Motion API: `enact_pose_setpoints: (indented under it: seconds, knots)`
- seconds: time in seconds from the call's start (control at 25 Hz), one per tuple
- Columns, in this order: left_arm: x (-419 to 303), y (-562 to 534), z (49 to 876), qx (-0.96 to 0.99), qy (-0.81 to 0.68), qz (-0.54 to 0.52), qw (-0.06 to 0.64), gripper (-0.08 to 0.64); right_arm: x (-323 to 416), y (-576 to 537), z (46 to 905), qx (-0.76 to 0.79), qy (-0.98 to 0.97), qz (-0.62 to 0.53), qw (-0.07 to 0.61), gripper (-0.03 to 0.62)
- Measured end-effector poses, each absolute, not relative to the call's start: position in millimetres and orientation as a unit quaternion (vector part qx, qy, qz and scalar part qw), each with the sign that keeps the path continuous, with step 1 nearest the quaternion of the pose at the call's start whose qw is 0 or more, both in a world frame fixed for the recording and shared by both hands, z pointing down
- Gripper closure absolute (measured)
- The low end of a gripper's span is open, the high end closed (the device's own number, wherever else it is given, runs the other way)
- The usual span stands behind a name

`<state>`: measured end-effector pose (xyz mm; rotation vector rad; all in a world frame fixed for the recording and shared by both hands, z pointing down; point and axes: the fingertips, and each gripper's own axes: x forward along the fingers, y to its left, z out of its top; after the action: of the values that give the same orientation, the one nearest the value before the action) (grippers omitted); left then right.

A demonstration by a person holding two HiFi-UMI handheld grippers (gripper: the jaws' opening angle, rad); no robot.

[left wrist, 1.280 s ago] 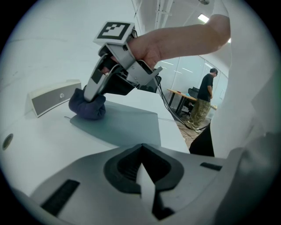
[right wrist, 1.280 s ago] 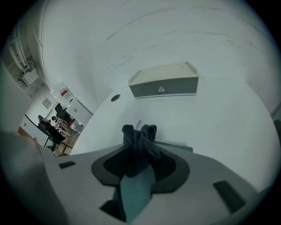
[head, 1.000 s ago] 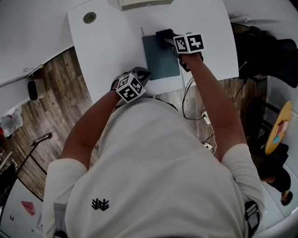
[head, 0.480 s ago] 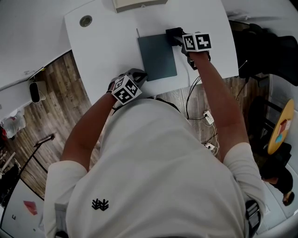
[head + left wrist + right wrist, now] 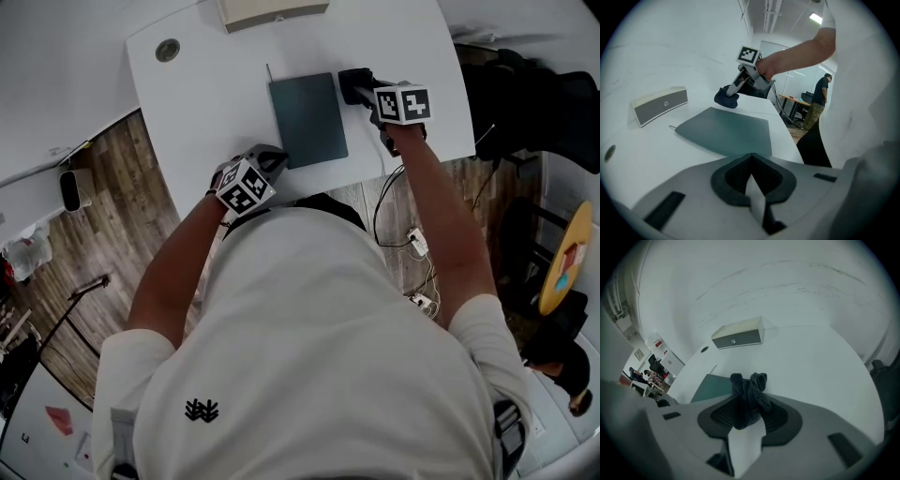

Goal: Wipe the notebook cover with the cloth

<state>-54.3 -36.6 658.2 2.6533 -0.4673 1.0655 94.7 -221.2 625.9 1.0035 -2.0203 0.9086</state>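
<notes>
On the white table [image 5: 206,94]: we see the dark notebook [image 5: 307,119] lying flat.
Right gripper [image 5: 747,420]: our jaws squeeze the dark cloth [image 5: 749,394], just beside the notebook's right edge.
Left gripper [image 5: 751,173]: our jaws are pressed together on nothing, near the notebook's near corner.
Far edge: a grey box [image 5: 272,11].

The dark teal flat notebook [image 5: 307,119] is lying on the white rounded table [image 5: 206,103]. The beige rectangular box [image 5: 272,11] is sitting behind it. The dark crumpled cloth [image 5: 352,84] is hanging just right of its far corner, and the small round grommet [image 5: 168,50] is sitting well left.
</notes>
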Motion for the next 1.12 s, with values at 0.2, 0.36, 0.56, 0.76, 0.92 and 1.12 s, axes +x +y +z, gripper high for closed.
enact_pose_setpoints:
  seconds: [0.2, 0.36, 0.56, 0.76, 0.92, 1.12]
  knots:
    - [-59, -37, 651, 0.912, -0.169, 0.345, 0.141, 0.554, 105, -180, 616, 0.386, -0.791, 0.367, 0.300, 0.460]
    - [-65, -49, 611, 0.912, -0.239, 0.288, 0.167, 0.554, 106, -139, 600, 0.373, -0.814, 0.376, 0.239, 0.460]
    - [-84, -52, 581, 0.881, -0.341, 0.211, 0.249, 0.554, 109, -79, 585, 0.353, -0.842, 0.350, 0.211, 0.460]
    - [-91, -47, 558, 0.856, -0.409, 0.162, 0.271, 0.554, 98, -36, 570, 0.304, -0.871, 0.331, 0.196, 0.459]
    - [-73, -32, 536, 0.866, -0.406, 0.114, 0.267, 0.554, 96, -21, 563, 0.274, -0.884, 0.329, 0.187, 0.459]
    - [-61, -29, 520, 0.868, -0.412, 0.140, 0.241, 0.554, 95, -17, 542, 0.253, -0.905, 0.293, 0.176, 0.457]
